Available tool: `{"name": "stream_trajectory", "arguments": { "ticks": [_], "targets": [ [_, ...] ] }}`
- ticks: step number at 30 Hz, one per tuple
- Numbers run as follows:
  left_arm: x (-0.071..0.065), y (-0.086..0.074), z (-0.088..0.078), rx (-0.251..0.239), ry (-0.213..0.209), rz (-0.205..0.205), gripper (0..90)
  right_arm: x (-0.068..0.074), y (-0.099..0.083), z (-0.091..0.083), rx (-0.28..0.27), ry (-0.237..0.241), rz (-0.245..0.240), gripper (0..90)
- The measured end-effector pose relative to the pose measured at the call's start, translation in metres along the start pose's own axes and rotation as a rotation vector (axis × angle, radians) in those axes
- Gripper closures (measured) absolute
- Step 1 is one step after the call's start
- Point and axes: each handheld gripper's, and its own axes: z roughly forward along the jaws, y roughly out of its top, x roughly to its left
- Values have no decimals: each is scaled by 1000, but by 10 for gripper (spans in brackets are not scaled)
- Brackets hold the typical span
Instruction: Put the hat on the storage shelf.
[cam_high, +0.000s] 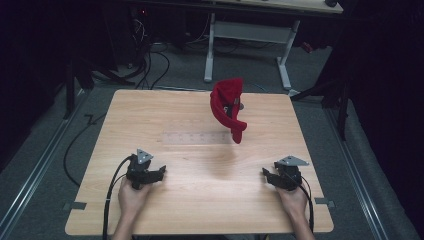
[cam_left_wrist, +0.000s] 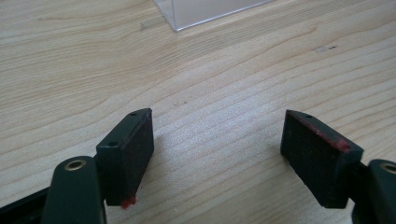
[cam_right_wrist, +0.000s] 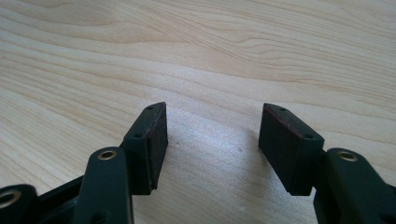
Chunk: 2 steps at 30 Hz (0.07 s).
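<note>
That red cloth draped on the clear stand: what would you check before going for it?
1. Left gripper jaws open, nothing between them: ok.
2. Right gripper jaws open, nothing between them: ok.
3. Red cloth hangs on the stand, far side of the table: ok.
4. Bare wood between both grippers and the cloth: ok.
5. Clear stand steady enough for a pull: cannot tell.

Background stuff: a white-legged desk frame (cam_high: 248, 37) sits at the top centre of the high view, with black cables (cam_high: 150, 62) snaking over the grey floor at upper left. Metal floor rails (cam_high: 35, 170) run down both lower edges, and a wooden table (cam_high: 150, 115) takes up the middle.
</note>
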Motion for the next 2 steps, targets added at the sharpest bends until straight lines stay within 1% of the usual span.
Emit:
{"name": "stream_trajectory", "arguments": {
  "ticks": [2],
  "targets": [
    [0, 0, 0, 0, 0, 0, 258, -1, 0, 0, 2, 9, 9, 421]
  ]
}}
